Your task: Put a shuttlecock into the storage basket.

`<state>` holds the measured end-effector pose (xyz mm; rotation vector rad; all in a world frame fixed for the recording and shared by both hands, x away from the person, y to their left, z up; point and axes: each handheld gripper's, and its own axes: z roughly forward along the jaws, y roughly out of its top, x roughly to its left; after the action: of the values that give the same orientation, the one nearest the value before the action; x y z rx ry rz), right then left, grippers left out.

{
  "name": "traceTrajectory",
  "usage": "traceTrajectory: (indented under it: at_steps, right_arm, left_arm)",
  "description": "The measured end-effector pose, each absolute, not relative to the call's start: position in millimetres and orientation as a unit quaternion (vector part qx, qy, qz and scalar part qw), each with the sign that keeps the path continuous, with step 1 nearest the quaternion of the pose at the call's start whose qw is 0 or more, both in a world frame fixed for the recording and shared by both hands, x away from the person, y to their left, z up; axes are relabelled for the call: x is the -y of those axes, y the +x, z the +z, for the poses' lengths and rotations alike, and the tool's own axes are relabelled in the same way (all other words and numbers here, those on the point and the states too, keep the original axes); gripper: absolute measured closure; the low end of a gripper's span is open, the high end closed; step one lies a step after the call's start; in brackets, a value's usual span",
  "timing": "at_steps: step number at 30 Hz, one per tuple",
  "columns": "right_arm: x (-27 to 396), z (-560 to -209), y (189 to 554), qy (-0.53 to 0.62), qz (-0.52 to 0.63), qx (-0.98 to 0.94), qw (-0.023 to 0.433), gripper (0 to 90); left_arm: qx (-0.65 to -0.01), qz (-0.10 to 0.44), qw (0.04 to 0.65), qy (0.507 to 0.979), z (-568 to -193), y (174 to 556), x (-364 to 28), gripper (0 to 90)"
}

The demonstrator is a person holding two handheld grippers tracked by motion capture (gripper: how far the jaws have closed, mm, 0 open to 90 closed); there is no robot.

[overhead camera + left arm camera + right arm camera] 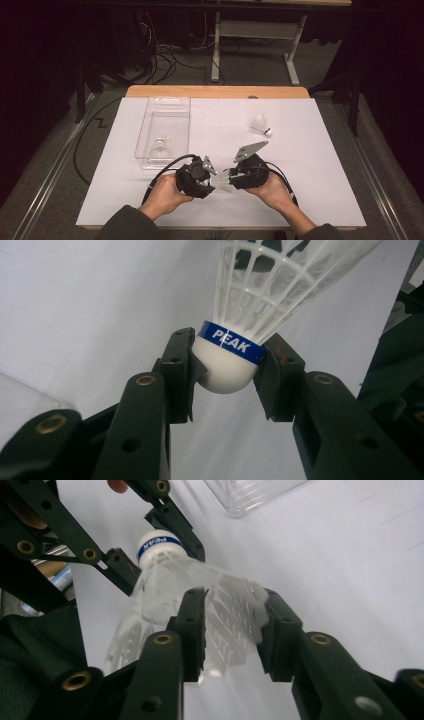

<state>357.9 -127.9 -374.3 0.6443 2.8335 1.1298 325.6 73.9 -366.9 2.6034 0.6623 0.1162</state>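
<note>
A white plastic shuttlecock (223,181) with a blue "PEAK" band hangs between my two grippers above the table's near middle. My left gripper (213,184) is shut on its rounded cork head (225,374), one jaw pressing each side just below the band. My right gripper (231,178) is shut on the skirt (227,612), whose ribs touch both jaws. In the right gripper view my left gripper (159,539) holds the cork from the upper left. A hand grips each tool from below.
A clear plastic box (150,112) lies at the left of the white table cover (300,165), with a second shuttlecock (159,149) at its near end. A third shuttlecock (261,124) lies on its side at the right rear. The box corner (250,492) is close.
</note>
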Motion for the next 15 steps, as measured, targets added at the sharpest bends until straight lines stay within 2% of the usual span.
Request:
traceTrajectory:
  at_steps: [8, 15]
  right_arm:
    - [142, -373, 357, 0.227, 0.375, -0.898, 0.028, 56.9]
    - [156, -372, 354, 0.235, 0.393, -0.887, 0.053, 52.1]
  left_arm:
    - [-0.250, 0.046, 0.221, 0.942, -366, 327, -78, 62.8]
    - [-0.259, 0.047, 0.219, 0.939, -365, 328, -80, 62.8]
